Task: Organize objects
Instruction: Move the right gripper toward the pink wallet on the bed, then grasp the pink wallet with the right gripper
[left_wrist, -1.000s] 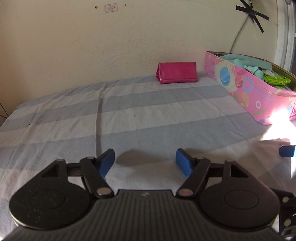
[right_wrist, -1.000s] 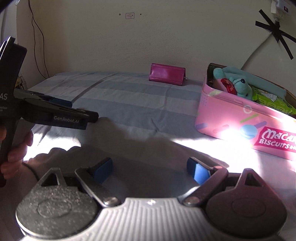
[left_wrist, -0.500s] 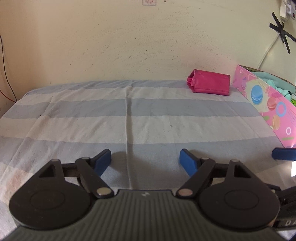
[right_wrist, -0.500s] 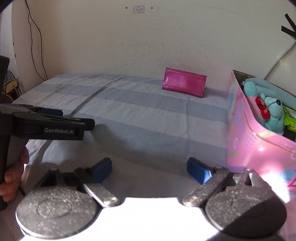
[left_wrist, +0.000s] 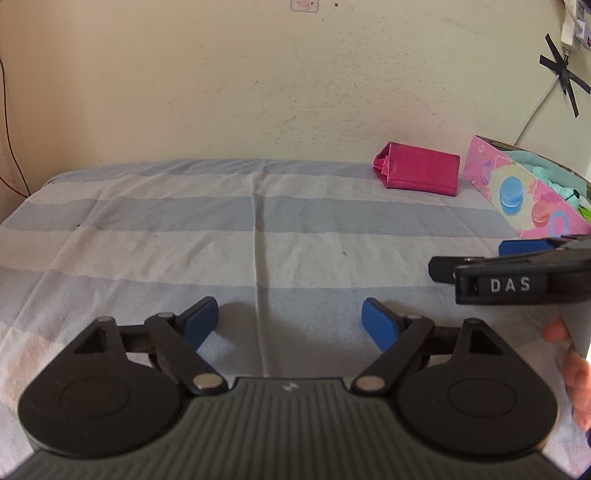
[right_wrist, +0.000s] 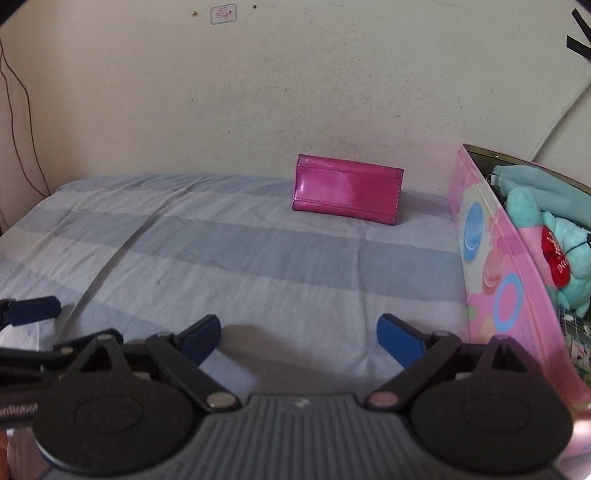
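Note:
A magenta wallet (right_wrist: 347, 194) lies on the striped bedsheet (right_wrist: 258, 251) near the back wall; it also shows in the left wrist view (left_wrist: 421, 172). A pink biscuit tin (right_wrist: 495, 273) stands to its right, holding a teal plush bear (right_wrist: 561, 254); the tin also shows in the left wrist view (left_wrist: 528, 192). My right gripper (right_wrist: 299, 334) is open and empty, low over the sheet, well short of the wallet. My left gripper (left_wrist: 290, 319) is open and empty over the sheet's middle, to the left of the right gripper.
A cream wall (left_wrist: 258, 92) backs the bed. A white cable and black tape (left_wrist: 561, 70) hang on the wall at the right. A thin red wire (right_wrist: 14, 110) runs down the wall at the left. A crease (left_wrist: 258, 258) runs down the sheet.
Both grippers have swung left and forward toward the wall; the wallet and tin have shifted right in both views. The right gripper now appears at the left view's right edge. Jaws stay open.

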